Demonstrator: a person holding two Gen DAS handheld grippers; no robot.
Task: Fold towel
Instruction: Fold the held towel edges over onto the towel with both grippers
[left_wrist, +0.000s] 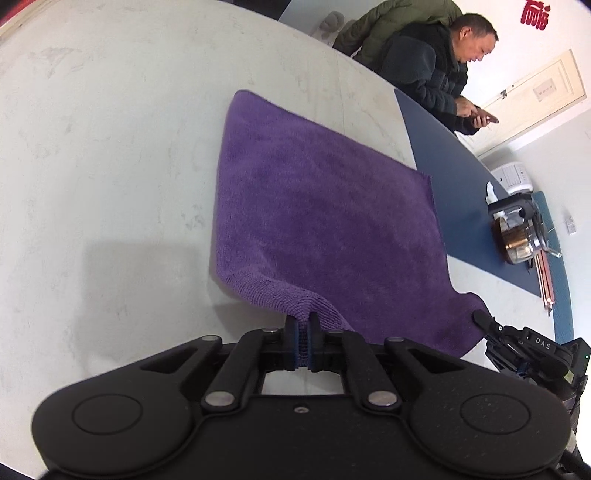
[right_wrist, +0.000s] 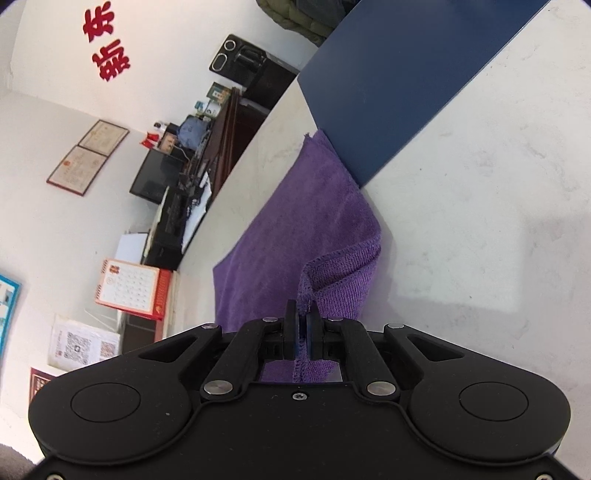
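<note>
At the right edge of the left wrist view a glass teapot (left_wrist: 522, 236) with a dark lid holds amber liquid, standing on the dark blue mat (left_wrist: 461, 192). The purple terry towel (left_wrist: 325, 221) lies spread across the pale mottled surface (left_wrist: 110, 147), centre frame. The left gripper (left_wrist: 303, 325) has its fingers pinched tight on the near corner, lifting it. The right gripper (right_wrist: 303, 314) clamps another corner, fabric bunched between its fingers. The towel's far edge tucks under the mat, hidden; the right gripper's body is cut off lower right.
</note>
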